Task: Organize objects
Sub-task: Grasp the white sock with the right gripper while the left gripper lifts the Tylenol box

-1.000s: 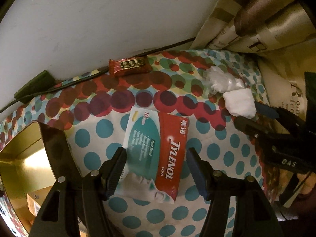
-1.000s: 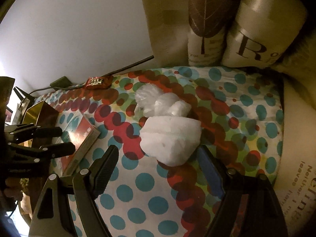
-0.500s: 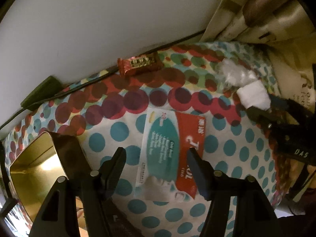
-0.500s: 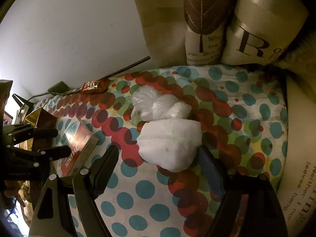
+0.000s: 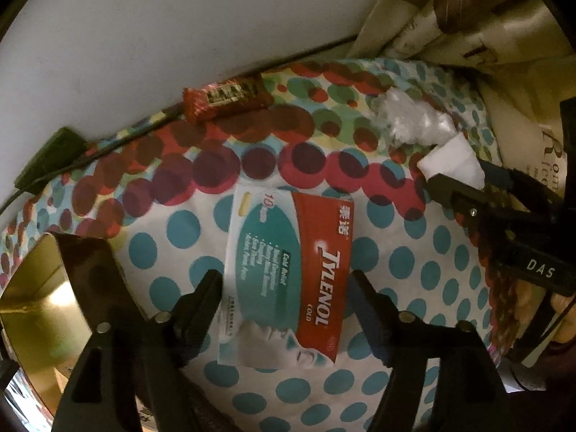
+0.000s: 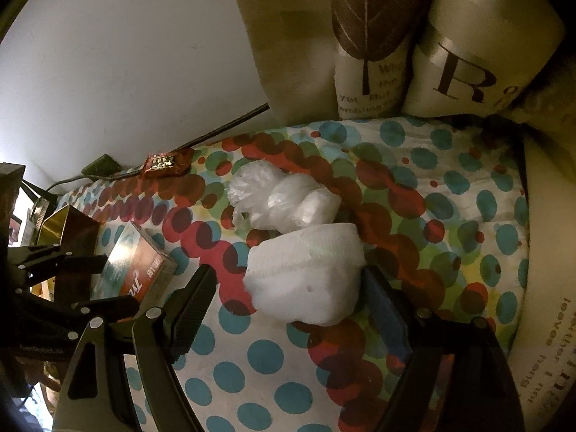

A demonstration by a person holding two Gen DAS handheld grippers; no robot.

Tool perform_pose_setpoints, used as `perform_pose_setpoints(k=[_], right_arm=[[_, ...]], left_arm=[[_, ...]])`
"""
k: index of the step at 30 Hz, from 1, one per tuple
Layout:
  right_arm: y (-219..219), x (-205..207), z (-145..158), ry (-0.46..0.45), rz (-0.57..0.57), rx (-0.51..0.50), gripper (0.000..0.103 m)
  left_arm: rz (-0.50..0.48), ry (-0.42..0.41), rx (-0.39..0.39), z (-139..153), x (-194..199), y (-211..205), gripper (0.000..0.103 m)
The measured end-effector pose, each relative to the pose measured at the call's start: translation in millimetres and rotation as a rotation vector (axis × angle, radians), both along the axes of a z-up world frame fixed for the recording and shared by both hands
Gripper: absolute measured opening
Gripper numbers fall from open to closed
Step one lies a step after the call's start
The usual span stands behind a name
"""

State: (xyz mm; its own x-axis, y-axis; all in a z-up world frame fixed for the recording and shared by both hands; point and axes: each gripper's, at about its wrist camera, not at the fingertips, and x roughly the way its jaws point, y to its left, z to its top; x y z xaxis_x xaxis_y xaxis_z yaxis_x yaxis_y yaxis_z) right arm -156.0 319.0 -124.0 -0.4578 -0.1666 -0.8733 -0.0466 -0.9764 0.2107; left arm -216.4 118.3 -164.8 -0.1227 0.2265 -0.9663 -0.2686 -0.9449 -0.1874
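Left gripper: jaws spread wide, holding nothing; fingers straddle the lower end of the Tylenol Cold box, lower centre of the left wrist view.
Right gripper: jaws spread wide, holding nothing; fingers flank the white tissue pack, centre of the right wrist view.
Tylenol Cold box: lies flat, printed face up, on the polka-dot sheet. Judged light and stiff, but thin card; crushes under heavy squeeze. Take hold across the two long edges, near mid-length.
White tissue pack: judged soft and light; it will compress, so close across its widest part.
Clear plastic bag: crumpled, touching the tissue pack on its upper side. Judged slippery and limp.
Gold tin: open, lower left of the left wrist view; likely container for the items.
Red snack bar: upper centre, beside the black cable along the wall.
Cushions: upper right, behind the sheet.
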Motion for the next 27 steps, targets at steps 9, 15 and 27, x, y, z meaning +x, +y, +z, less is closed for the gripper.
perform_pose_setpoints(k=[9, 15, 27], right_arm=[[-2, 0, -1, -0.001, 0.005, 0.005, 0.081], [-2, 1, -1, 0.001, 0.012, 0.014, 0.079], [3, 3, -5, -0.003, 0.009, 0.019, 0.061]], left_arm=[[-0.029, -0.001, -0.062, -4, 6, 24, 0.084], [0.026, 0.023, -0.089, -1, 7, 31, 0.084], [0.064, 0.035, -0.086, 14, 17, 30, 0.073]])
